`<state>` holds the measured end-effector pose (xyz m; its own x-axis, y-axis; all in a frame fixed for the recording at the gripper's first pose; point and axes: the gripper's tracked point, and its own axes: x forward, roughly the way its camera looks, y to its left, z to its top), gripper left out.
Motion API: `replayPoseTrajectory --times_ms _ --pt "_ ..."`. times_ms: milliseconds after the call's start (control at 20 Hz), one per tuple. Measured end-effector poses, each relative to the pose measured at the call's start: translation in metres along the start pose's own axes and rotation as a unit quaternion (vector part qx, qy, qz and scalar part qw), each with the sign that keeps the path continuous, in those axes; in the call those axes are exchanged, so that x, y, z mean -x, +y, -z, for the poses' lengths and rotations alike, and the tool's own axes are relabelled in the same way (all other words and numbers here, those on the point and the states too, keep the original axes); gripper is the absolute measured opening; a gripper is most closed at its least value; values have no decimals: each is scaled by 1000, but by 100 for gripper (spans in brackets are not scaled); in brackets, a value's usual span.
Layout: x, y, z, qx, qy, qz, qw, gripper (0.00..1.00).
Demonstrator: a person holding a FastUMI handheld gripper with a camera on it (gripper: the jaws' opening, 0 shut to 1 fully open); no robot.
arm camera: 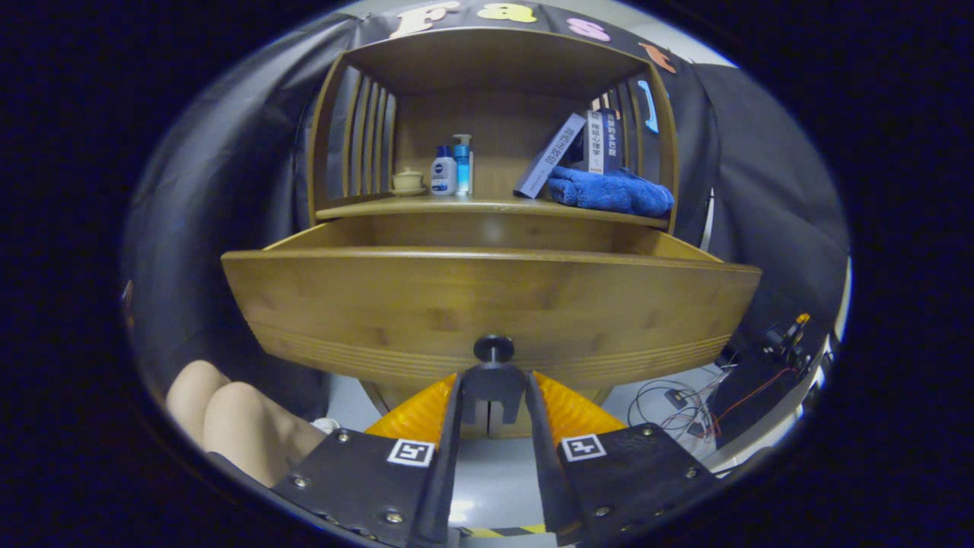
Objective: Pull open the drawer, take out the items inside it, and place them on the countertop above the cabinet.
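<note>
Drawer [487, 304] of the wooden cabinet [494, 68] stands pulled out toward me, its broad front panel just ahead of my jaws [493, 403]. My jaws are narrowed, the two tips close together right under the small dark round knob [494, 348] at the lower middle of that panel; the tips sit just below the knob's stem, and I cannot tell whether they actually press on it. From this low angle the drawer's front hides its inside, so I cannot see what lies in it.

Above the drawer is the table [456, 205], the cabinet's shelf-like top surface under a wooden hood with slatted sides. On it, toward one side, stand a small pale lidded cup [408, 181], a white bottle with a blue cap [444, 172] and a taller blue bottle [462, 164], close together in a row. Toward the other side a folded blue towel [612, 192] lies on the table, with two books [578, 148] leaning behind it, one tilted against the other.

Below the drawer, beside my jaws, a person's bare knees [228, 415] show. On the pale floor at the other side lie loose wires [685, 403].
</note>
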<state>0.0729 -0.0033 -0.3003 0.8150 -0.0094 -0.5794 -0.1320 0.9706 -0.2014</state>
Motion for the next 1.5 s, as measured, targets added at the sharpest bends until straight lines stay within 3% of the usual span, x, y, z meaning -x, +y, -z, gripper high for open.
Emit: replayPoseTrajectory --times_ms 350,650,850,1150,1500 --pt "47 -21 -67 -16 -63 17 998 46" --pt "35 -34 -138 -13 -82 24 996 47" --pt "-4 -44 -153 -17 -24 24 999 47" --pt "-59 -52 -147 26 69 30 997 48" --pt "-91 -52 -123 84 174 29 981 44"
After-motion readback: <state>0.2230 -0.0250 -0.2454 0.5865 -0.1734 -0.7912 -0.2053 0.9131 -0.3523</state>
